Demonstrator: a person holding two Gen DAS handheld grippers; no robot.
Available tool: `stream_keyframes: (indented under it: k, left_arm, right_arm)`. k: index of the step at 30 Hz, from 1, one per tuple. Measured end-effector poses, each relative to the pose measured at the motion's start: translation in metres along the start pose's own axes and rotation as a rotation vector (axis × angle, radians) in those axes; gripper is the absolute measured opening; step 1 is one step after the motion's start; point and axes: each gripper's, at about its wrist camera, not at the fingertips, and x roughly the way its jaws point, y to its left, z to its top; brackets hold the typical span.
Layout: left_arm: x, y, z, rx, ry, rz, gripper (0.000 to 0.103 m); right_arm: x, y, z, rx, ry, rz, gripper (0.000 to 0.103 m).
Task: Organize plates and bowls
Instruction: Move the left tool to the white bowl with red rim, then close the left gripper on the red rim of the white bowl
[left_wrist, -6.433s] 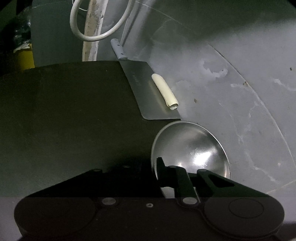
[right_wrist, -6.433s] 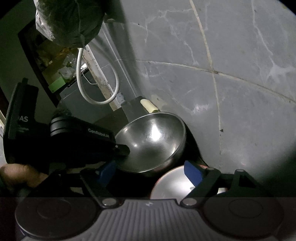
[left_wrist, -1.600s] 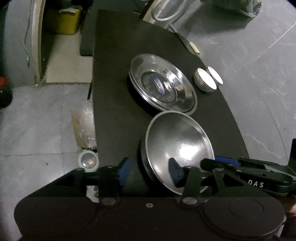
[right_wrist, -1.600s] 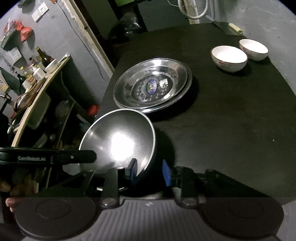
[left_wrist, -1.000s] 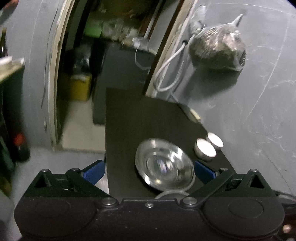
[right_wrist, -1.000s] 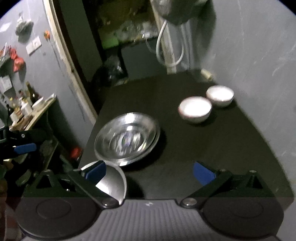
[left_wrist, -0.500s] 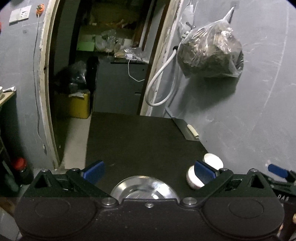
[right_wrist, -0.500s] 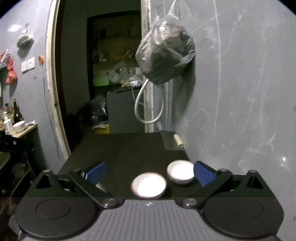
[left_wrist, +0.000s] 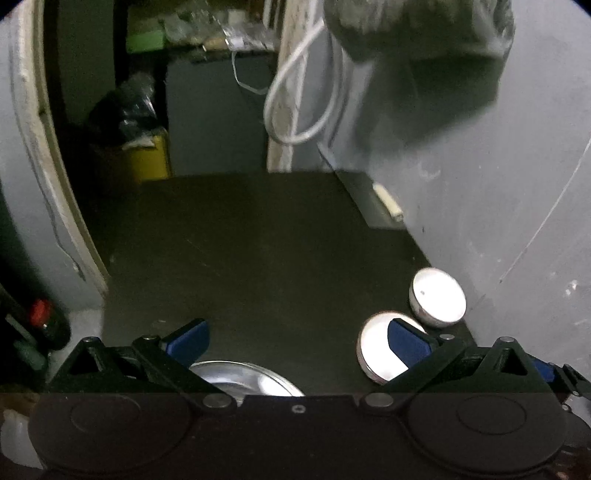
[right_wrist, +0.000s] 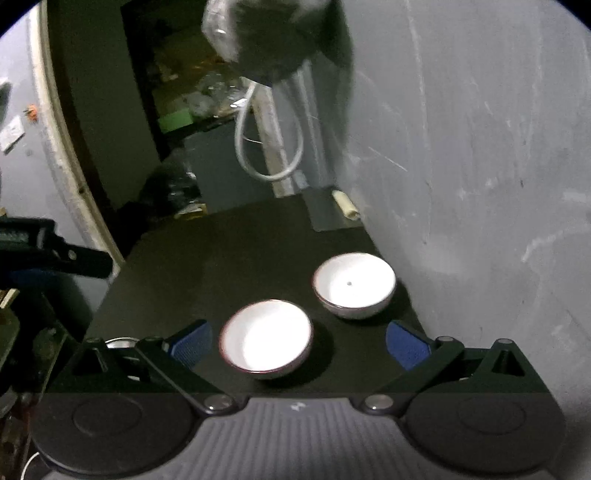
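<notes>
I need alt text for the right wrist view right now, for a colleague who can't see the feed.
The right gripper, jaws open and empty, hovers over a dark table facing two white bowls: the near bowl between the blue pads, the far bowl close to the grey wall. A bag and white hose hang above.

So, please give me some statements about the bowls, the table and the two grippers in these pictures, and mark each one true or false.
1. Two white bowls stand on the dark table. True: the near bowl and the far bowl.
2. The two white bowls are stacked one inside the other. False: they stand side by side, apart.
3. The right gripper holds a white bowl. False: its jaws are open and empty; the near bowl is on the table.
4. The left gripper has its jaws open. True.
5. A metal plate lies at the near edge of the table. True.
6. A bag lies on the table. False: it hangs by the wall.
</notes>
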Motion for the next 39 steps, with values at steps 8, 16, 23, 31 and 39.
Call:
stream_keyframes:
  k: [8, 16, 23, 31, 39]
  left_arm:
    - [0.068, -0.016, -0.009, 0.009, 0.120, 0.019, 0.100]
    - [0.092, -0.037, -0.004, 0.039, 0.146, 0.014, 0.088]
    - [0.110, -0.049, -0.011, 0.052, 0.210, 0.010, 0.060]
    - [0.127, -0.048, -0.016, 0.008, 0.267, -0.027, 0.039]
    - [0.127, -0.048, -0.017, -0.006, 0.275, -0.072, 0.012]
  right_arm:
    - [0.036, -0.016, -0.012, 0.073, 0.091, 0.020, 0.086]
    - [0.059, -0.022, -0.011, 0.100, 0.154, 0.065, 0.064]
    - [0.065, -0.026, -0.011, 0.118, 0.173, 0.100, 0.053]
    - [0.073, -0.026, -0.010, 0.131, 0.185, 0.108, 0.046]
    - [0.080, -0.020, -0.009, 0.123, 0.218, 0.154, 0.032]
